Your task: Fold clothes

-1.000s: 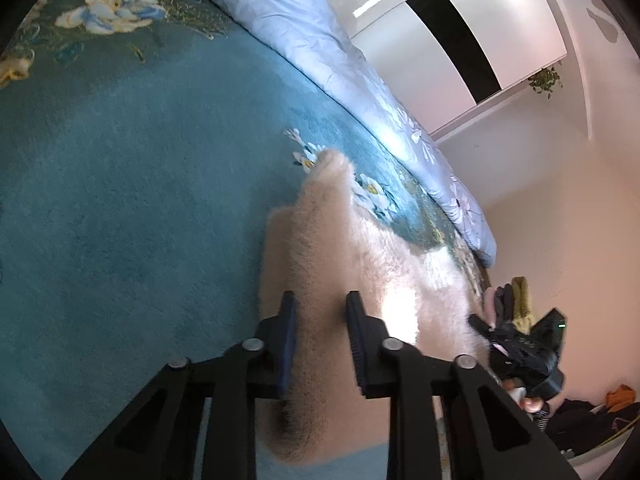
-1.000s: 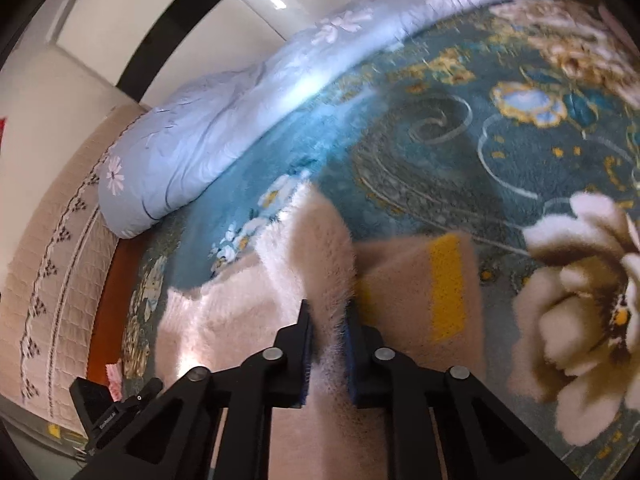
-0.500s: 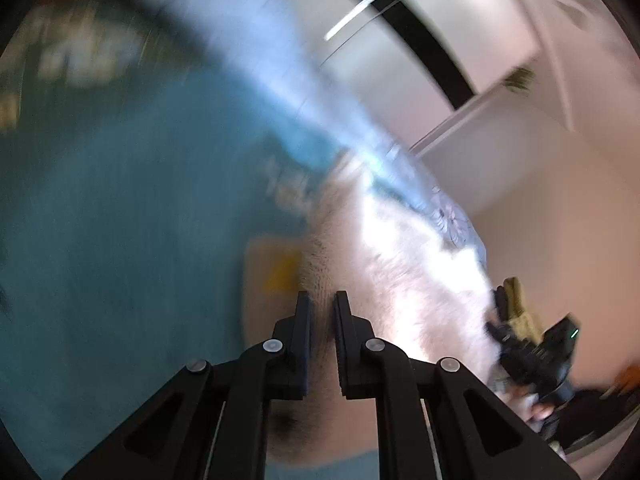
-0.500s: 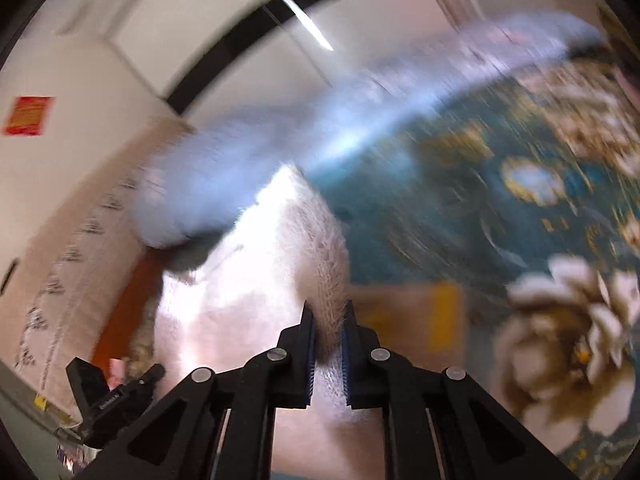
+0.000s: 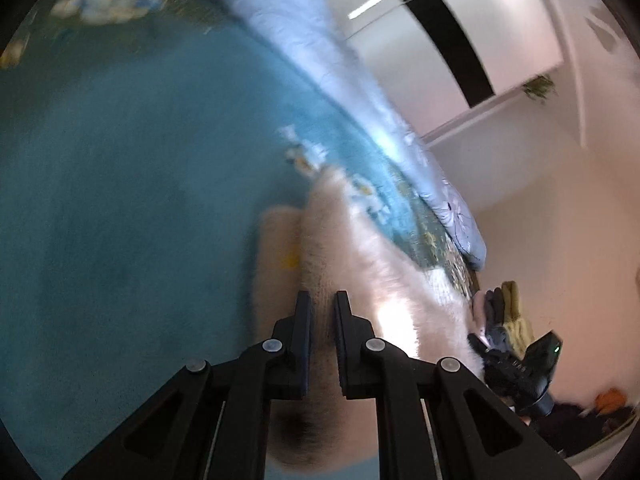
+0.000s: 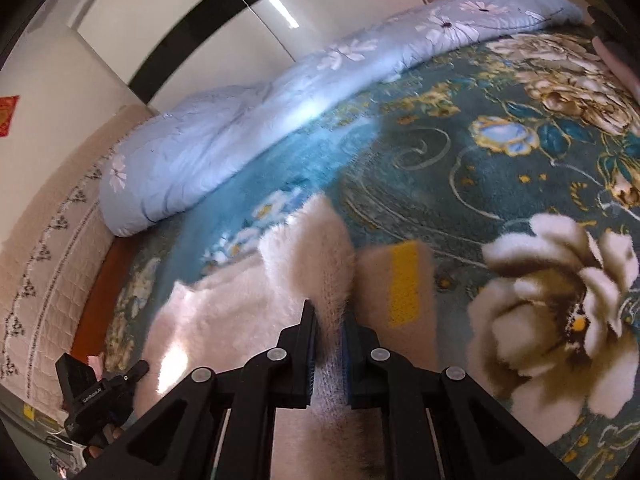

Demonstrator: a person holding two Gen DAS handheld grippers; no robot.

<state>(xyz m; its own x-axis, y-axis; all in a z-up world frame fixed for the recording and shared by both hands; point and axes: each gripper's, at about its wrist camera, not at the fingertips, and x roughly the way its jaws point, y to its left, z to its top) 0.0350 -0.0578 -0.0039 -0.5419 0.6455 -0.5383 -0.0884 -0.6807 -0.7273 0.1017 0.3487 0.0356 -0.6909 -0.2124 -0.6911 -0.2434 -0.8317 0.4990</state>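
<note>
Big picture first: a wide bed (image 6: 500, 152) fills both views, spread with a teal plush blanket (image 5: 120, 200) carrying gold scrollwork and large cream flowers (image 6: 560, 312). Along its far side runs a rolled pale blue quilt (image 6: 248, 128) with white daisy prints, and behind that stands a white wardrobe (image 6: 180, 32) with a black stripe. In the right wrist view a quilted cream headboard (image 6: 44, 280) sits at the left edge.

Now the task's thing: a fluffy cream sweater (image 6: 224, 320) lies on the blanket near the bed's near edge, sunlight glaring off its pile. One strip of it rises in a ridge toward both cameras, and beside that ridge a flatter section lies on the blanket, showing a yellow patch (image 6: 404, 288).

On to the tongs. The left tongs (image 5: 322, 304) have their two black fingers drawn close together, only a narrow gap between them, and that gap is filled with cream fur: they are pinching the sweater's ridge. The right tongs (image 6: 328, 316) look the same, fingers nearly together with the fuzzy fabric squeezed between them. Each tool shows up in the other's view: the right one at the lower right of the left wrist view, the left one at the lower left of the right wrist view.

Smallest bits: a heap of dark and mustard clothes (image 5: 504, 312) past the bed's edge, blurred, and a red paper square (image 6: 8, 114) on the wall.
</note>
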